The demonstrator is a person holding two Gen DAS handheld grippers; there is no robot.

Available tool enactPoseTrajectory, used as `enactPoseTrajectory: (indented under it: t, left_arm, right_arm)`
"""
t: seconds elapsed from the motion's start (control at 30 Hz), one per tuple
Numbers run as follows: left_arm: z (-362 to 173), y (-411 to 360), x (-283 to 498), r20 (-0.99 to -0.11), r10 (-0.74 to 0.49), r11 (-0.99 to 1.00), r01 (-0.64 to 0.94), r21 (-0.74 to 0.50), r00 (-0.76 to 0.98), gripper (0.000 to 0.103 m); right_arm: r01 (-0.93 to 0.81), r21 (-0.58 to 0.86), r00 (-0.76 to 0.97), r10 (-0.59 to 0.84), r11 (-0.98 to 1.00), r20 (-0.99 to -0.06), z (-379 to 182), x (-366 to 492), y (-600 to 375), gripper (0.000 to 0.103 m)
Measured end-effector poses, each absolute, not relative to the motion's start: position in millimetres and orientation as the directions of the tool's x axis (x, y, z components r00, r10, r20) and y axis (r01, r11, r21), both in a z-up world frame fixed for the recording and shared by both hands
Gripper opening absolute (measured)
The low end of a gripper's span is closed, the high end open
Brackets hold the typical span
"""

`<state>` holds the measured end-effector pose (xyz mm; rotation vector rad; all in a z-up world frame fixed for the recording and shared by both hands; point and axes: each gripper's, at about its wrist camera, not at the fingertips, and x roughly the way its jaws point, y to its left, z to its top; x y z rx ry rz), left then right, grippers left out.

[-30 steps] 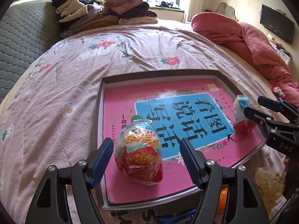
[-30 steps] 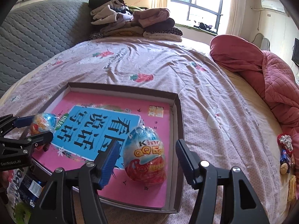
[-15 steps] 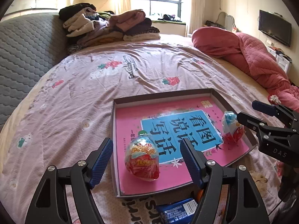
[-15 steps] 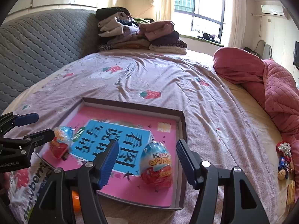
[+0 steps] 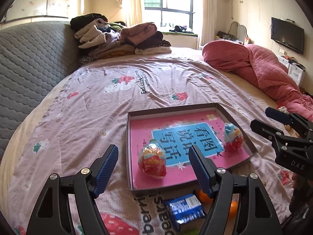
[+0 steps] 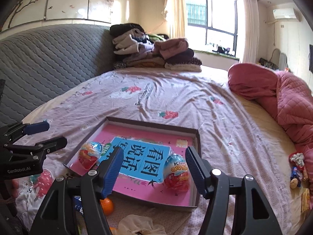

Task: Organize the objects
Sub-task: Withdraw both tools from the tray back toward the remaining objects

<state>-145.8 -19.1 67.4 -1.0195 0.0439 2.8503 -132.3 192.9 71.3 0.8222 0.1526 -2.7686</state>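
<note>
1. Shallow box lid [image 5: 130,148], lined with a pink and blue printed sheet, lying flat on the bed [image 5: 82,113]. It serves as the collecting tray for the task.
2. Left wrapped egg [image 5: 153,161], resting on its side inside the tray near the front left corner. It lies beyond and between the blue pads of the left tongs [image 5: 153,171], untouched by either pad.
3. Right wrapped egg [image 6: 177,173], also inside the tray, close to the right wall. It lies between the lines of the right tongs [image 6: 153,170] but clear of both pads.
4. State of the tongs: both stand open and empty, held above the front edge of the tray. Both eggs appear to be delivered.
5. Items not yet in the tray: a blue snack packet [image 5: 183,208] and an orange ball [image 6: 106,205] on the bed just in front of the tray, and small wrapped sweets [image 6: 297,168] well apart at the right.
6. Advice for the step in hand (a judgement): keep the jaws wide while clearing the tray rim, so neither egg is nudged. Then lower onto the next item squarely; the flat packet likely needs a low approach, pinching across its narrow width.
</note>
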Motion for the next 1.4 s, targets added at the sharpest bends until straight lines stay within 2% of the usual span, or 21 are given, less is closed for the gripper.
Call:
enactPoseTrajectory:
  t: [0.57,0.87,1.4]
  left_arm:
    - [87,-21,-89,-0.552,0.106,-0.994,-0.109,-0.028,-0.827,0.076]
    - [71,-17,-61,-0.571,0.136,-0.99,-0.127,-0.056,-0.81,0.076]
    - [52,-9,-35,-0.622,0.149,-0.987,-0.159,-0.04,-0.769,0.076]
  right_arm:
    - [0.3,-0.001,-0.83,-0.261,-0.954,-0.494,81,-74,197,0.067]
    - [0.301,0.008,-0.846,-0.27,-0.954,-0.46,85,-48,206,0.068]
    - [0.289,0.02,-0.844,-0.264,-0.957,-0.467,75,-21,215,0.068]
